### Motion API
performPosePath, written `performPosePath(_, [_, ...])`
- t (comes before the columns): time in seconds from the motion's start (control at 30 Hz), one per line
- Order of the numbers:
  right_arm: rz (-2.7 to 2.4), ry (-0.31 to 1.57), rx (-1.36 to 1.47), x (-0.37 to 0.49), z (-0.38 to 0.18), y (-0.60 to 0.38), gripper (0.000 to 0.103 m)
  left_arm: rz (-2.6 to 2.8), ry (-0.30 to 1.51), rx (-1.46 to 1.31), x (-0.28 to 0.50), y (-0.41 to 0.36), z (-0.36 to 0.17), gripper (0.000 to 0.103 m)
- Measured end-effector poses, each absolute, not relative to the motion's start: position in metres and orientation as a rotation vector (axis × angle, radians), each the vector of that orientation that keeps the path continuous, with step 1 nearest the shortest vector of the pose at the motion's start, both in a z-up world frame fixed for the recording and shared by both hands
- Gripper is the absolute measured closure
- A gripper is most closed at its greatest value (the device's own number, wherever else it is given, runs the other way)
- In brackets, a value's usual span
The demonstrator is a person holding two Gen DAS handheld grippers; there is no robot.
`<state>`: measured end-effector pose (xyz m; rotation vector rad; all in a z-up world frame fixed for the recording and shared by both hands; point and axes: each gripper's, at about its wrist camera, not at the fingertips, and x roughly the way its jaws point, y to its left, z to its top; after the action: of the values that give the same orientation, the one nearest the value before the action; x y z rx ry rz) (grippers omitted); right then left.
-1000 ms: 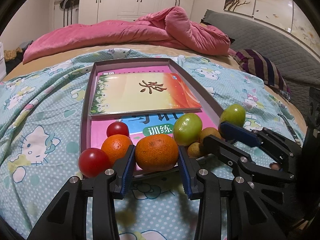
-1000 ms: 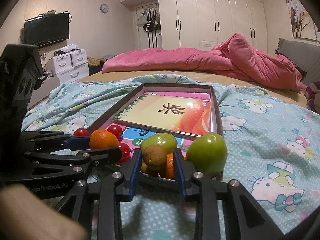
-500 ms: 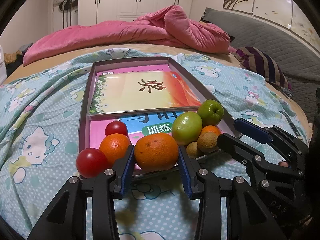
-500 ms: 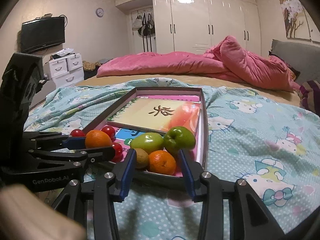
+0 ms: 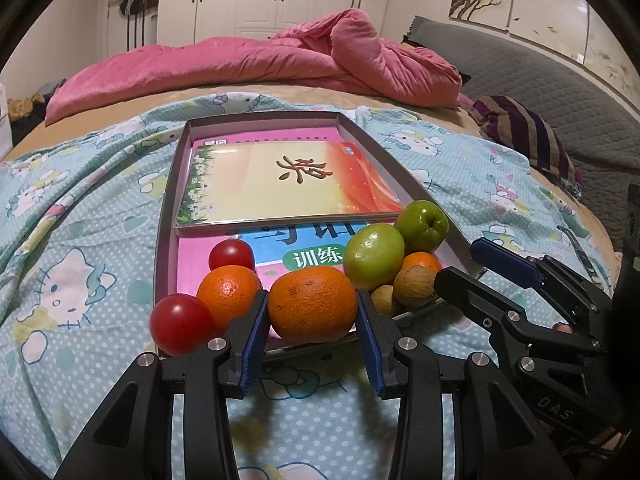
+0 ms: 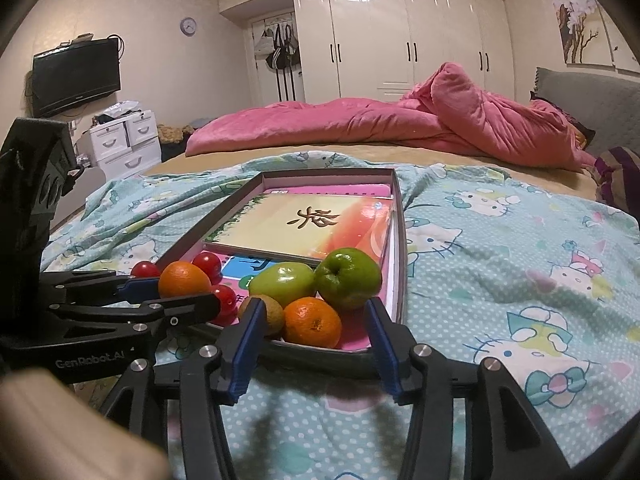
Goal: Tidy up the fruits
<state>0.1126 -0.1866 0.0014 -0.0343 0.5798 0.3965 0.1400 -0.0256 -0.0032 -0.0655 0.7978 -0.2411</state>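
My left gripper (image 5: 312,336) is shut on an orange (image 5: 313,303) at the near edge of a grey tray (image 5: 162,240) on the bed. In the tray lie a second orange (image 5: 228,290), two red tomatoes (image 5: 180,323), two green apples (image 5: 374,256), a small orange (image 5: 420,262) and brown kiwis (image 5: 414,290). My right gripper (image 6: 314,344) is open and empty, just in front of the tray's near right corner, with a small orange (image 6: 312,322), a kiwi (image 6: 269,312) and the green apples (image 6: 347,278) beyond its fingers.
Two books (image 5: 280,182) lie in the back of the tray. A pink duvet (image 5: 280,64) is heaped at the far side of the bed. A striped cushion (image 5: 524,136) lies at the right. White drawers (image 6: 128,140) stand at the left.
My right gripper let go of a green apple in the tray beside the other one, opened and drew back. My left gripper stayed shut on the orange.
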Motion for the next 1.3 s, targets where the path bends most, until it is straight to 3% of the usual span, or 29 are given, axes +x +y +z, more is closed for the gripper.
performPosePath(0.2, [0.389, 0.582, -0.030, 0.113, 0.001, -0.188, 0.049, -0.245, 0.799, -0.082, 0.139, -0.023, -0.003, 0.058])
performPosePath(0.37, [0.383, 0.569, -0.031, 0.112, 0.003, -0.188, 0.047, -0.261, 0.777, -0.090, 0.134, -0.023, 0.002, 0.050])
performPosePath(0.6, [0.371, 0.497, 0.004, 0.098, 0.015, -0.196, 0.023, -0.260, 0.685, -0.083, 0.120, -0.020, 0.019, 0.039])
performPosePath(0.93, [0.390, 0.450, 0.140, 0.078, 0.032, -0.210, 0.001, -0.188, 0.709, -0.159, 0.100, -0.002, 0.024, 0.025])
performPosePath(1.3, [0.349, 0.509, 0.128, 0.043, 0.032, -0.201, 0.001, -0.064, 0.715, -0.172, 0.056, 0.022, 0.021, 0.025])
